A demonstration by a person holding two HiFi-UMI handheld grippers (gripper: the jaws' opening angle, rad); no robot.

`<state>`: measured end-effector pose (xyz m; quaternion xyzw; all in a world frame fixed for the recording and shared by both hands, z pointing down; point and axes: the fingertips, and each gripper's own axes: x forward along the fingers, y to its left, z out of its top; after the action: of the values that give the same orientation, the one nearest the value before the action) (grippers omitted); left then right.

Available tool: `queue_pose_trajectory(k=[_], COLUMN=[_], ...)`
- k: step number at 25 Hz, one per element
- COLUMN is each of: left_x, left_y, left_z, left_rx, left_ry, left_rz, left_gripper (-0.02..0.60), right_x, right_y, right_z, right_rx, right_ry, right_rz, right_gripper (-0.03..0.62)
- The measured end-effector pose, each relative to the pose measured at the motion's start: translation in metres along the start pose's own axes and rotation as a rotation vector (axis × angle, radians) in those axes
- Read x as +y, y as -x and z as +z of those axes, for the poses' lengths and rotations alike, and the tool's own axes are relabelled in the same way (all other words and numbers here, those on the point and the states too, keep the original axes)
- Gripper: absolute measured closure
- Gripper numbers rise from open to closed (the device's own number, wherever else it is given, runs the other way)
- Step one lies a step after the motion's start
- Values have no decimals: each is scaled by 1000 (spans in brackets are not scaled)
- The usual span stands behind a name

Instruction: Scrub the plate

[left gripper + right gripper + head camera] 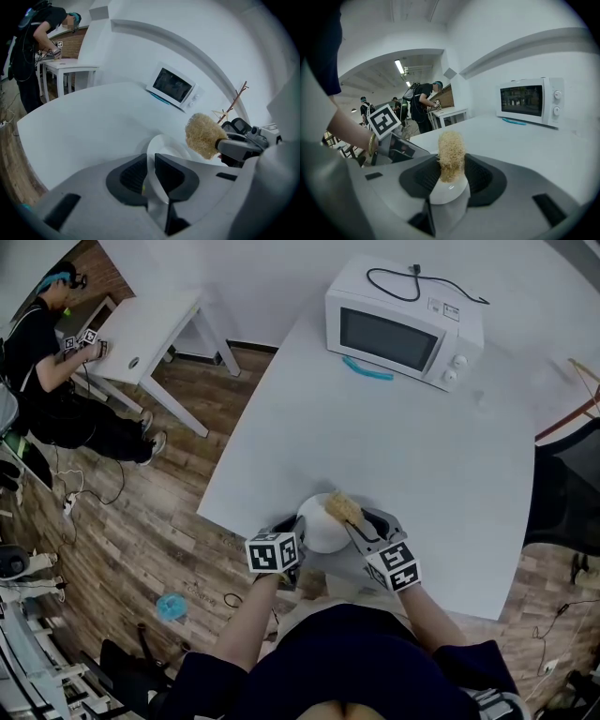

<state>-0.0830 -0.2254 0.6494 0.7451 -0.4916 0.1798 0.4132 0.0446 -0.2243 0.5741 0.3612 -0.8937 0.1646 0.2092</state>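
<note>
Scrubbing looked ready to begin at the near edge of the white counter [403,456]. The left claw [151,164] was pinched on the rim of the white plate [322,527], probably to steady it and keep its face open to the other tool. The right claw [451,172] was clamped on the white base of a straw-coloured scrubber [450,152], gripped low so that the fibre head stood clear of the jaws. That head hung just over the far right part of the plate; whether it touched could not be told.

The plate, being round, had no long axis. It seemed tipped rather than flat, with its face turned up and toward the scrubber and its rim running between the left jaws. The scrubber's long axis ran out along the right claw, fibre end pointing away from the person and down at the plate. A microwave [403,329] stood well apart at the back of the counter.
</note>
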Motion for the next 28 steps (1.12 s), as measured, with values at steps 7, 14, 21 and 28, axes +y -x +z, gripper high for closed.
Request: queue_pose_trajectory(k=[7, 14, 21, 28], left_x=[-6, -12, -13, -11], left_y=[18, 25, 28, 31], left_z=[8, 9, 9, 11], left_rx=[-55, -78, -82, -92], left_ry=[-20, -62, -97, -92], left_rz=[-12, -36, -60, -44], left_gripper=[528, 531, 531, 531], right_x=[6, 4, 4, 32], right_y=[-4, -3, -14, -33], right_z=[-30, -52, -36, -6], right_rx=[65, 93, 80, 48], right_ry=[-6, -53, -20, 5], right_rz=[-31, -85, -115, -61], right_gripper=[436, 436, 436, 436])
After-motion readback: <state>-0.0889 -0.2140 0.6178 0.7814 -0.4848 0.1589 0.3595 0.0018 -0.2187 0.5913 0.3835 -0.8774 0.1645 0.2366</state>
